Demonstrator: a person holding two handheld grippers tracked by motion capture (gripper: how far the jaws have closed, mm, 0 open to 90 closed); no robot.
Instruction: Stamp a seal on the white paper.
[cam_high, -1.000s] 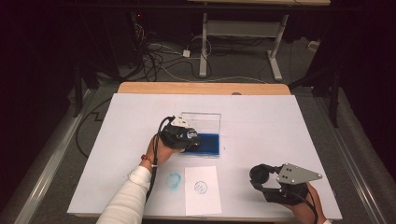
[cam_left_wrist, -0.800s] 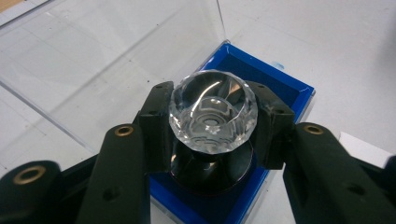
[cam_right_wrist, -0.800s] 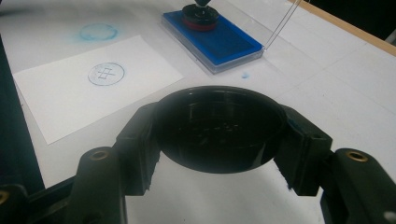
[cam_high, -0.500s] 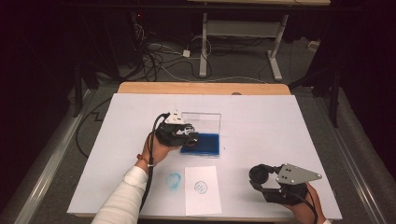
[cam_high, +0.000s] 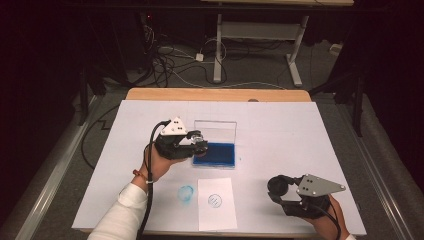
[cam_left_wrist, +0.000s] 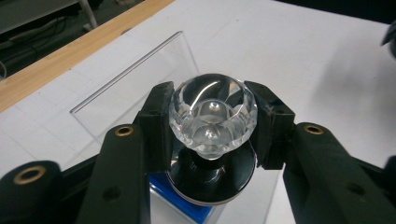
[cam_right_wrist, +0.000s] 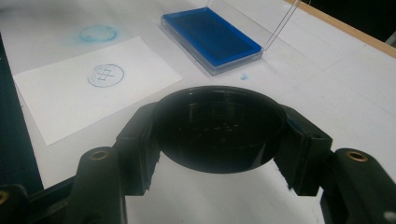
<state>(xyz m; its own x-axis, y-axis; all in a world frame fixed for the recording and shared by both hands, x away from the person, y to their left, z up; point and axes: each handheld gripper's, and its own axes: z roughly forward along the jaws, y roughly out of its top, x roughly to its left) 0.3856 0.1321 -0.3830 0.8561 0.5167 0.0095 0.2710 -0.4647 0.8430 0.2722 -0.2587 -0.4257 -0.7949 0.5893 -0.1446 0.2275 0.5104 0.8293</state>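
On the white table (cam_high: 310, 130) lies the blue ink pad (cam_high: 216, 154), its clear lid raised. Just above its left edge, the left gripper (cam_high: 199, 144) clamps a glass-knobbed stamp (cam_left_wrist: 212, 116). The right gripper (cam_high: 276, 188) grips a black cap (cam_right_wrist: 219, 128) near the table's front edge.

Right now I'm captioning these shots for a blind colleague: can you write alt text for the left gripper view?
The left hand-held gripper clamps the faceted clear knob of a stamp between its two black jaws, above the blue ink pad. The pad's clear lid stands open behind, on a white table with a wooden edge.
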